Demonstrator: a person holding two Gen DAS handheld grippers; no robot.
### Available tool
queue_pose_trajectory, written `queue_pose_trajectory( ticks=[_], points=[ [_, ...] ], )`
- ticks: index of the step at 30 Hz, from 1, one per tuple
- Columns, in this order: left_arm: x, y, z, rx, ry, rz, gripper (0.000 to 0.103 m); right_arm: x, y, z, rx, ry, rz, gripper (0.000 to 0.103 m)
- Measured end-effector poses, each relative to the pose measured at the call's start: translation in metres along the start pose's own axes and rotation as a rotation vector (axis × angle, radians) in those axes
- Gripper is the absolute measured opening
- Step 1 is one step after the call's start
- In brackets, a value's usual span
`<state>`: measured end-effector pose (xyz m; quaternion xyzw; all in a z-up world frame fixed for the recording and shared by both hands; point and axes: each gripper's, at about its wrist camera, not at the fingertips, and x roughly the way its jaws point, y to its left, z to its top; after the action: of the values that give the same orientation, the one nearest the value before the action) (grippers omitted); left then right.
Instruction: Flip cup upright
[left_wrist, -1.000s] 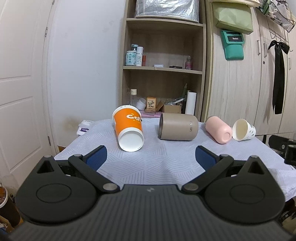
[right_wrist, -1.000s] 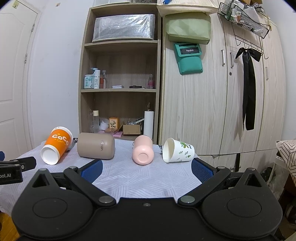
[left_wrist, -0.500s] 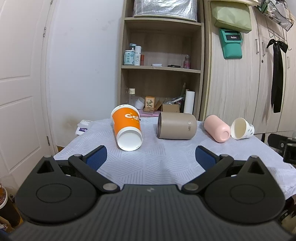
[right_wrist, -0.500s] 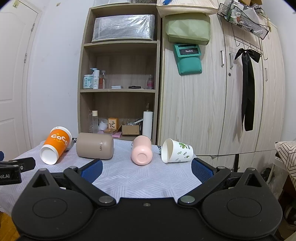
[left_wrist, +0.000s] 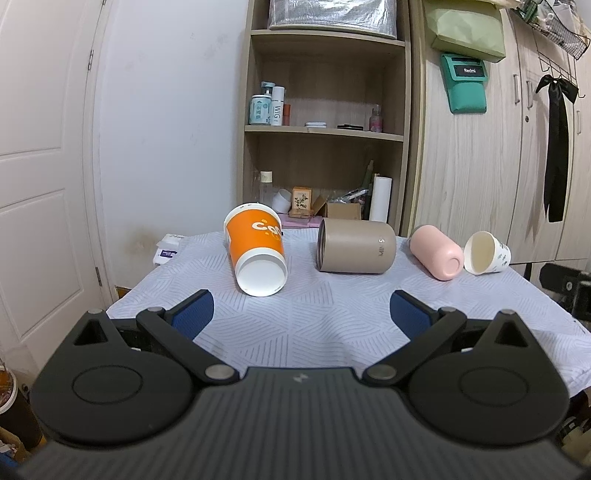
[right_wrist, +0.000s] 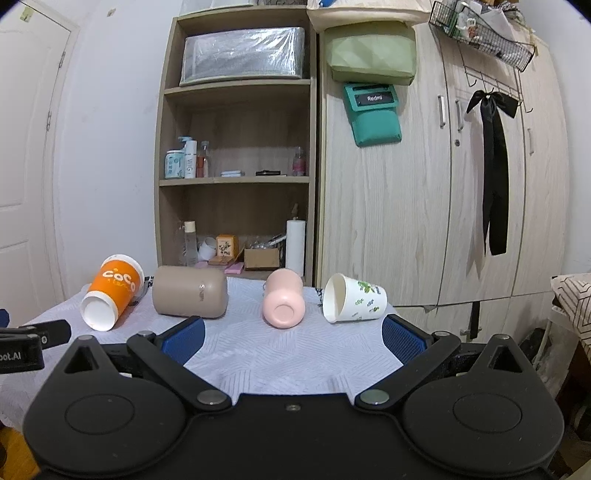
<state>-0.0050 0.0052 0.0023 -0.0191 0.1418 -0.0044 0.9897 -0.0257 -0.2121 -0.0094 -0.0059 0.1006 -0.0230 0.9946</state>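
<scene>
Several cups lie on their sides on the table's patterned cloth (left_wrist: 332, 314): an orange paper cup (left_wrist: 256, 251) (right_wrist: 110, 291), a tan tumbler (left_wrist: 356, 245) (right_wrist: 190, 297), a pink cup (left_wrist: 437, 253) (right_wrist: 282, 302) and a white leaf-print cup (left_wrist: 487, 253) (right_wrist: 354, 297). My left gripper (left_wrist: 301, 314) is open and empty, short of the orange cup and tumbler. My right gripper (right_wrist: 293, 336) is open and empty, short of the pink and white cups.
A wooden shelf unit (left_wrist: 328, 129) with bottles and boxes stands behind the table, a wardrobe (right_wrist: 443, 184) to its right, a white door (left_wrist: 40, 166) at left. A small white packet (left_wrist: 168, 251) lies at the table's far left corner.
Both grippers have drifted slightly back and up from the cups, so the cups sit a little lower in view. Nothing was grasped or moved.
</scene>
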Motion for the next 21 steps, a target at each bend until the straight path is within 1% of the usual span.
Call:
queue_pose_trajectory(
  ticks=[8, 12, 14, 17, 21],
  points=[
    [0.002, 0.0, -0.001, 0.001, 0.007, -0.003, 0.103, 0.003, 0.001, -0.003, -0.003, 0.006, 0.0, 0.103],
    [0.007, -0.003, -0.003, 0.019, 0.027, 0.01, 0.103, 0.007, -0.007, -0.005, 0.039, 0.0, -0.005, 0.103],
    [0.011, -0.003, -0.004, 0.019, 0.04, 0.017, 0.103, 0.012, -0.014, -0.007, 0.076, 0.016, 0.01, 0.103],
    [0.019, -0.004, -0.001, 0.014, 0.084, 0.02, 0.103, 0.019, -0.025, -0.008, 0.12, 0.035, 0.051, 0.103],
    [0.029, -0.009, 0.008, 0.042, 0.129, 0.011, 0.103, 0.029, -0.043, -0.004, 0.194, 0.033, 0.126, 0.103]
  ],
)
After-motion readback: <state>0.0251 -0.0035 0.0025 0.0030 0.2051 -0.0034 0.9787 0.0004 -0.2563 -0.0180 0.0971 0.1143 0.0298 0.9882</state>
